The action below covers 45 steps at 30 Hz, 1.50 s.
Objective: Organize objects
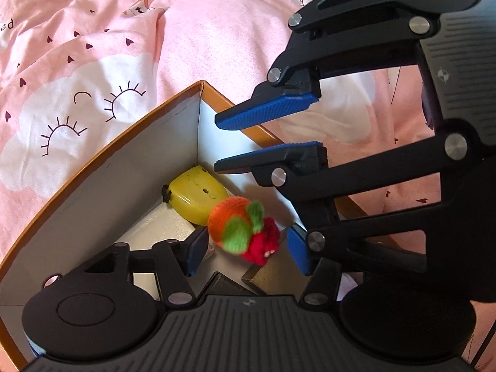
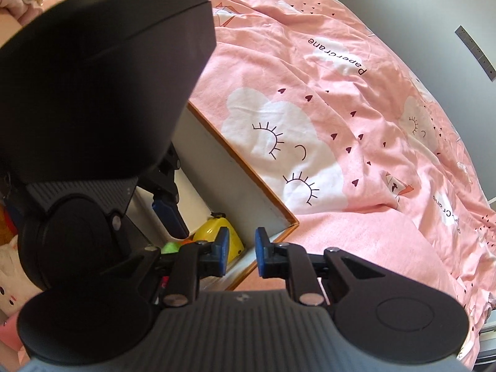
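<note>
An orange-rimmed cardboard box (image 1: pixel 124 167) with white inner walls sits on the bed. Inside, in its far corner, lies a yellow plastic object (image 1: pixel 195 197). A knitted orange, green and red toy (image 1: pixel 243 231) is between the blue pads of my left gripper (image 1: pixel 245 248), which is open over the box; the toy looks blurred and loose, touching neither pad. My right gripper (image 2: pixel 241 252) is open and empty, straddling the box's wall near its corner (image 2: pixel 291 220). It also shows in the left wrist view (image 1: pixel 223 145). The yellow object (image 2: pixel 217 232) shows in the right wrist view.
A pink bedspread (image 2: pixel 341 108) with white clouds and small hearts lies all around the box. A dark flat object (image 1: pixel 226 285) lies on the box floor near my left gripper. A white plush toy (image 2: pixel 9 266) is at the left edge.
</note>
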Available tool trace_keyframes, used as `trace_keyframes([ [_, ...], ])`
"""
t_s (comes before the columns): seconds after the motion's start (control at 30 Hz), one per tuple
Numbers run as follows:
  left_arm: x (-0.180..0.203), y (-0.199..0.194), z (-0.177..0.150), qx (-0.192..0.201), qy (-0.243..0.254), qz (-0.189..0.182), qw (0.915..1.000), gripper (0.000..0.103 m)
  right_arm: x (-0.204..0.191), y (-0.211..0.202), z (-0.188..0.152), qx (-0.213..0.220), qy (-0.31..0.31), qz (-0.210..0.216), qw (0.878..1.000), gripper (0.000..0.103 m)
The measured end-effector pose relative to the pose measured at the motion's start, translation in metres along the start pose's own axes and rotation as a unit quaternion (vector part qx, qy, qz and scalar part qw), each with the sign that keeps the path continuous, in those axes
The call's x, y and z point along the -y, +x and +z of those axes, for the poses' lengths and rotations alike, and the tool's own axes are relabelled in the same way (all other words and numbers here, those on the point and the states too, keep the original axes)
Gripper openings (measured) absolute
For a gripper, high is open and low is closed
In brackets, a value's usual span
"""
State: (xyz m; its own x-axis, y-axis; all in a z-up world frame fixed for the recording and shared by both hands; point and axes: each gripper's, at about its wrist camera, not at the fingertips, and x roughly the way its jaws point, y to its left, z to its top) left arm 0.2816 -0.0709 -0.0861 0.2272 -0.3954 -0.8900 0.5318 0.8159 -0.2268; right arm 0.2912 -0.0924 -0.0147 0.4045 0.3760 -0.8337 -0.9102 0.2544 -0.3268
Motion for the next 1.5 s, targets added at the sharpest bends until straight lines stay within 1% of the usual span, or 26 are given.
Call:
trace_keyframes([
  [0.1, 0.0, -0.007, -0.003, 0.003, -0.004, -0.001, 1.0, 0.071, -0.003, -0.007, -0.003, 0.004, 0.004, -0.004, 1.0, 0.018],
  [0.2, 0.0, -0.022, -0.01, 0.013, -0.007, 0.008, 0.9999, 0.071, -0.005, -0.011, -0.004, 0.004, 0.014, -0.006, 1.0, 0.019],
  [0.23, 0.0, -0.028, -0.013, 0.018, -0.009, 0.013, 0.9997, 0.071, -0.006, -0.012, -0.004, 0.004, 0.019, -0.008, 1.0, 0.023],
  [0.27, 0.001, -0.035, -0.016, 0.025, -0.011, 0.019, 0.9994, 0.071, -0.006, -0.014, -0.004, 0.005, 0.025, -0.011, 1.0, 0.035],
  [0.33, 0.005, -0.05, -0.025, 0.037, -0.012, 0.037, 0.9986, 0.071, -0.008, -0.018, -0.004, 0.014, 0.037, -0.022, 0.999, 0.042],
  [0.43, 0.011, -0.077, -0.041, 0.057, -0.019, 0.063, 0.9962, 0.071, -0.014, -0.031, -0.003, 0.018, 0.059, -0.017, 0.998, 0.042],
  [0.47, 0.01, -0.086, -0.046, 0.06, -0.025, 0.073, 0.9952, 0.071, -0.014, -0.032, -0.002, 0.014, 0.07, -0.013, 0.997, 0.041],
  [0.5, 0.015, -0.092, -0.049, 0.063, -0.032, 0.084, 0.9939, 0.071, -0.014, -0.03, -0.001, 0.009, 0.079, -0.007, 0.997, 0.035],
  [0.53, 0.016, -0.097, -0.05, 0.065, -0.04, 0.094, 0.9927, 0.071, -0.016, -0.03, -0.001, 0.003, 0.087, 0.0, 0.996, 0.023],
  [0.57, 0.019, -0.102, -0.051, 0.068, -0.049, 0.102, 0.9912, 0.071, -0.018, -0.027, 0.0, -0.004, 0.09, 0.004, 0.996, 0.014],
  [0.63, 0.014, -0.112, -0.054, 0.072, -0.067, 0.117, 0.9883, 0.071, -0.021, -0.009, 0.001, -0.022, 0.087, 0.002, 0.996, 0.012],
  [0.67, 0.011, -0.116, -0.057, 0.077, -0.075, 0.125, 0.9864, 0.071, -0.026, -0.005, 0.0, -0.031, 0.085, -0.004, 0.996, 0.007],
  [0.7, 0.01, -0.119, -0.062, 0.082, -0.084, 0.132, 0.9843, 0.071, -0.028, 0.003, 0.0, -0.04, 0.086, -0.009, 0.995, 0.006],
  [0.77, -0.001, -0.121, -0.06, 0.093, -0.108, 0.146, 0.979, 0.071, -0.033, 0.016, -0.002, -0.05, 0.084, -0.013, 0.995, 0.005],
  [0.8, -0.002, -0.124, -0.066, 0.097, -0.119, 0.151, 0.9765, 0.071, -0.035, 0.022, -0.003, -0.057, 0.079, -0.018, 0.995, 0.005],
  [0.83, -0.003, -0.126, -0.07, 0.102, -0.128, 0.156, 0.9742, 0.071, -0.036, 0.029, -0.004, -0.065, 0.077, -0.025, 0.995, 0.002],
  [0.87, -0.002, -0.132, -0.081, 0.108, -0.137, 0.159, 0.9719, 0.071, -0.037, 0.033, -0.005, -0.07, 0.077, -0.024, 0.994, 0.0],
  [0.93, -0.004, -0.135, -0.09, 0.116, -0.15, 0.161, 0.9686, 0.071, -0.041, 0.039, -0.006, -0.075, 0.068, -0.025, 0.995, 0.0],
  [1.03, -0.003, -0.141, -0.102, 0.127, -0.169, 0.159, 0.9644, 0.071, -0.047, 0.043, -0.003, -0.09, 0.046, -0.046, 0.994, 0.0],
  [1.13, 0.001, -0.149, -0.113, 0.144, -0.183, 0.16, 0.9594, 0.071, -0.045, 0.032, -0.002, -0.08, 0.061, -0.039, 0.994, 0.0],
  [1.17, 0.004, -0.151, -0.117, 0.151, -0.186, 0.163, 0.957, 0.071, -0.045, 0.027, -0.002, -0.074, 0.064, -0.046, 0.994, 0.0],
  [1.2, 0.009, -0.154, -0.122, 0.16, -0.188, 0.167, 0.9546, 0.071, -0.047, 0.02, -0.002, -0.063, 0.071, -0.053, 0.994, 0.0],
  [1.27, 0.02, -0.16, -0.132, 0.18, -0.189, 0.174, 0.9495, 0.071, -0.05, 0.001, -0.002, -0.038, 0.105, -0.045, 0.993, 0.003],
  [1.33, 0.032, -0.164, -0.143, 0.199, -0.19, 0.177, 0.945, 0.071, -0.058, -0.022, -0.006, -0.004, 0.158, -0.04, 0.987, 0.006],
  [1.4, 0.042, -0.166, -0.153, 0.212, -0.193, 0.182, 0.9404, 0.071, -0.072, -0.041, -0.012, 0.023, 0.194, -0.038, 0.98, 0.007],
  [1.5, 0.051, -0.167, -0.166, 0.225, -0.199, 0.196, 0.9334, 0.071, -0.094, -0.066, -0.023, 0.054, 0.239, -0.052, 0.968, 0.009],
])
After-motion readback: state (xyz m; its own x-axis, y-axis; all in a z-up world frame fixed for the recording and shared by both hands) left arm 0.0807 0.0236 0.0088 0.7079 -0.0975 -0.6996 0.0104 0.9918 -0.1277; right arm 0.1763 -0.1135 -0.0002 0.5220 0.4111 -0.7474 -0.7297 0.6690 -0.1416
